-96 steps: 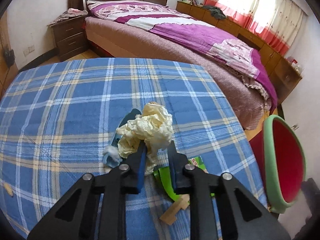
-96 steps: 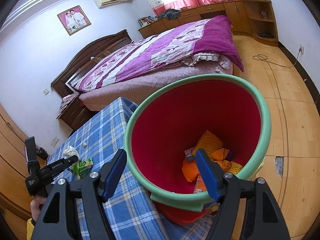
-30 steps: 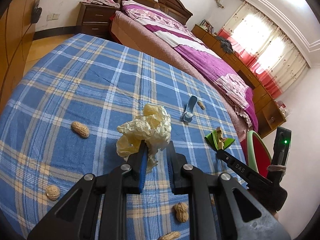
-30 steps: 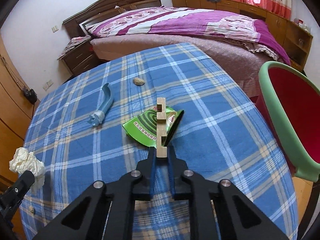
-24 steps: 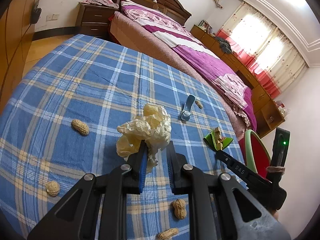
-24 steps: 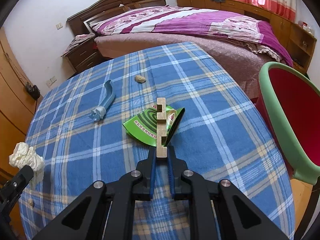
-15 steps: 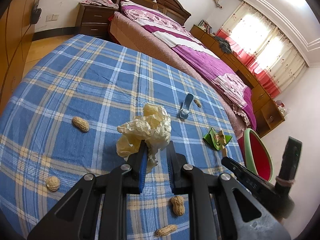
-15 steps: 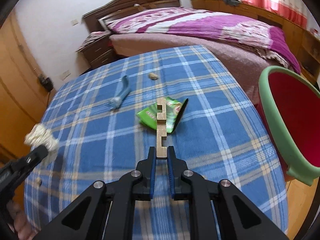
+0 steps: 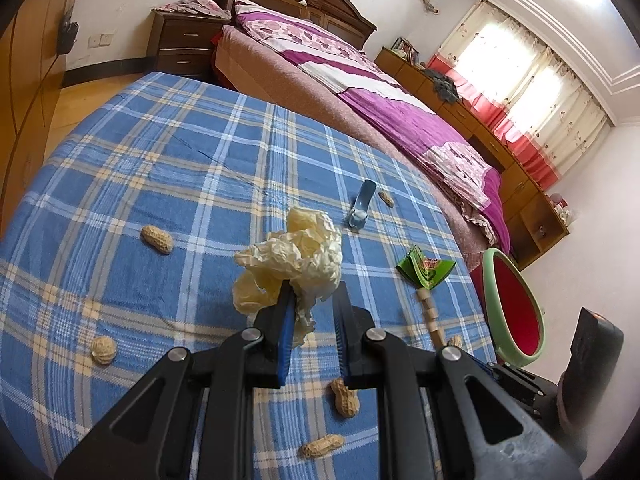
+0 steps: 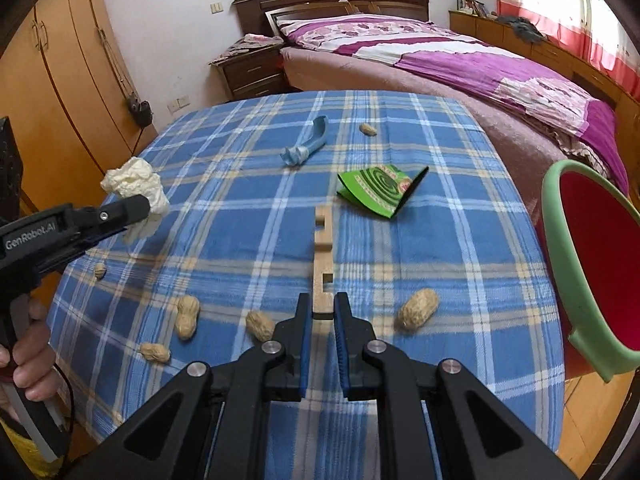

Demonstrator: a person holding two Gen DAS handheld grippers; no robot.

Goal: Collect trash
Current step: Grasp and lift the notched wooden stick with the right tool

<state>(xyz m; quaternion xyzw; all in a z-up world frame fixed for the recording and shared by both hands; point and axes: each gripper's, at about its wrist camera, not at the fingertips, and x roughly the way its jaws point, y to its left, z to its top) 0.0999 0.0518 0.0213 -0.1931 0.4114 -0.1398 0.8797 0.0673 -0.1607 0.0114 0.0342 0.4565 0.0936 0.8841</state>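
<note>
Wooden strip clamped in right fingers; left fingers pinch crumpled paper; hand visible only rightward.

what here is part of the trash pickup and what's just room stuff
Job:
crumpled tissue in left gripper
wooden strip in right gripper
green wrapper
blue tube
peanut shells
bin

Lying about:
bed
nightstand
wardrobe

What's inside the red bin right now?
Only the bin's bare red inner wall shows, in both views. Its bottom is cut off by the picture edge or hidden behind the green rim, so any contents cannot be seen.
</note>
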